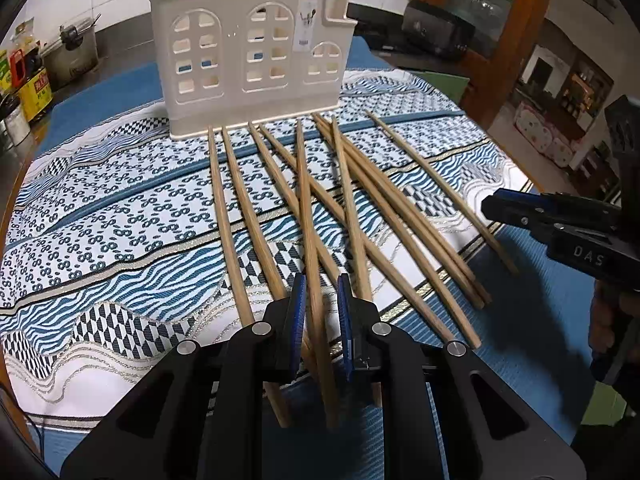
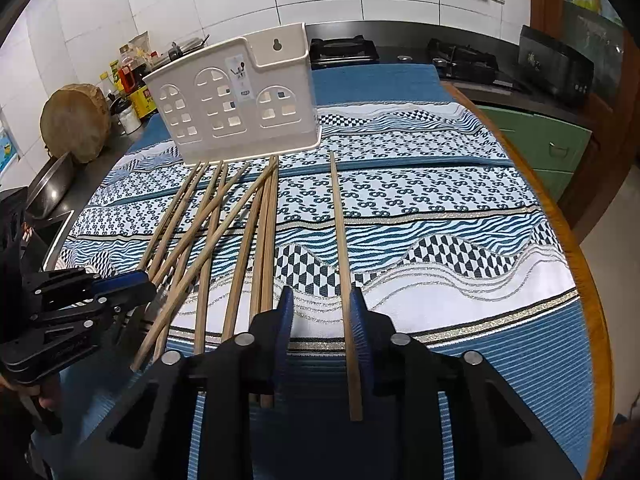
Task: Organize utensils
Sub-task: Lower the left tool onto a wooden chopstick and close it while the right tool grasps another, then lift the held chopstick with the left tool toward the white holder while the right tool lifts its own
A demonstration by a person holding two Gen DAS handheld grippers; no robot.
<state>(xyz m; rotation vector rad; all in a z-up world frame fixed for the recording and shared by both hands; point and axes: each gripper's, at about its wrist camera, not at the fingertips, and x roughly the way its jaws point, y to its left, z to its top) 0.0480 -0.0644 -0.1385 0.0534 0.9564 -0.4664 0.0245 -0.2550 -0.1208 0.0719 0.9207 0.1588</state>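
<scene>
Several wooden chopsticks (image 1: pixel 360 200) lie fanned out on a blue and white patterned cloth (image 1: pixel 120 220), their far tips near a cream plastic utensil holder (image 1: pixel 256 60) with arched window holes. My left gripper (image 1: pixel 321 304) is low over the pile with one chopstick (image 1: pixel 308 208) between its blue pads, and a gap shows beside the stick. My right gripper (image 2: pixel 322 308) straddles a lone chopstick (image 2: pixel 338 216) that lies apart at the right of the pile, close to the right pad, jaws open. The holder (image 2: pixel 240 108) stands upright behind the pile. Each gripper also shows at the edge of the other's view.
The round table's wooden edge (image 2: pixel 592 280) curves along the right. Behind the table runs a dark counter with a gas stove (image 2: pixel 344 50), bottles and jars (image 2: pixel 132 80), a round wooden board (image 2: pixel 76 120) and a metal pot (image 1: pixel 72 56). A green cabinet (image 2: pixel 552 148) stands at the right.
</scene>
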